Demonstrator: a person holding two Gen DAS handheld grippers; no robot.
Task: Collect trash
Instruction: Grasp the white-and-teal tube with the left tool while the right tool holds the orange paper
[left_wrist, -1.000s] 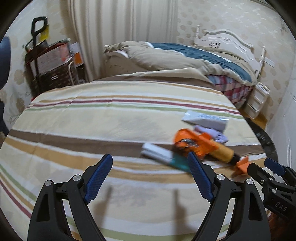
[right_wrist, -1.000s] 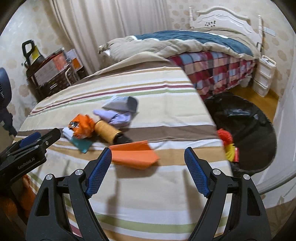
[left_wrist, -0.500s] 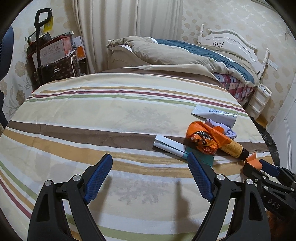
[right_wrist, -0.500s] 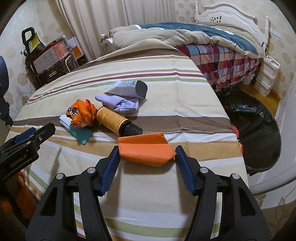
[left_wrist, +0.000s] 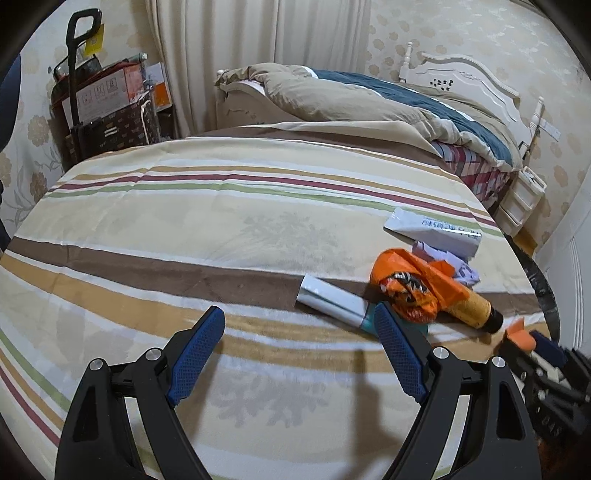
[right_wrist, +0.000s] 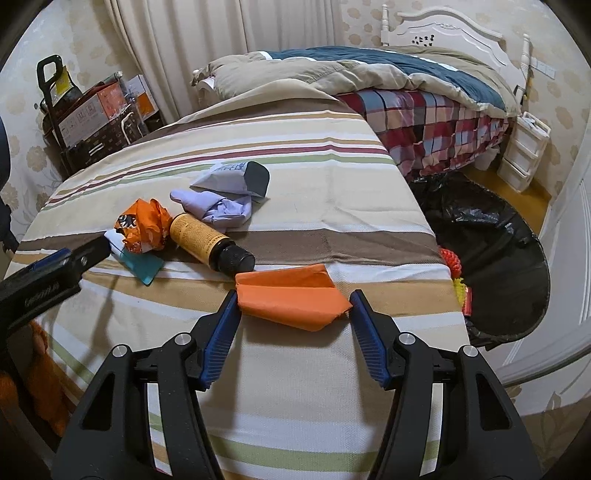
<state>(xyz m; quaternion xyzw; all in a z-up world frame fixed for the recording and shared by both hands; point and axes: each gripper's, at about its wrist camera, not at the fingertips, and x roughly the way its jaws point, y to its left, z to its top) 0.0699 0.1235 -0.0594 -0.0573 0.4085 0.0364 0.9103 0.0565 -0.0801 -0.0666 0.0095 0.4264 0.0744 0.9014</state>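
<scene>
folded orange paper packet (right_wrist: 291, 298) lying sideways, long way across, between right gripper (right_wrist: 293, 334) blue pads (right_wrist: 221, 334), squeezed at both ends. left gripper (left_wrist: 301, 354) wide open, farther off, empty.

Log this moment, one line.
step: grasp | right gripper: closed on orange paper | left gripper: open, empty | bin bag: beside table

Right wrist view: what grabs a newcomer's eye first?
The folded orange paper lies on the striped cover right between the right claw's blue pads, whose jaws have just been closing on it and now touch both its ends. Behind it sits a cluster of trash: a yellow bottle with a black cap and a crumpled orange wrapper. A black trash bag gapes on the floor at the right.
</scene>
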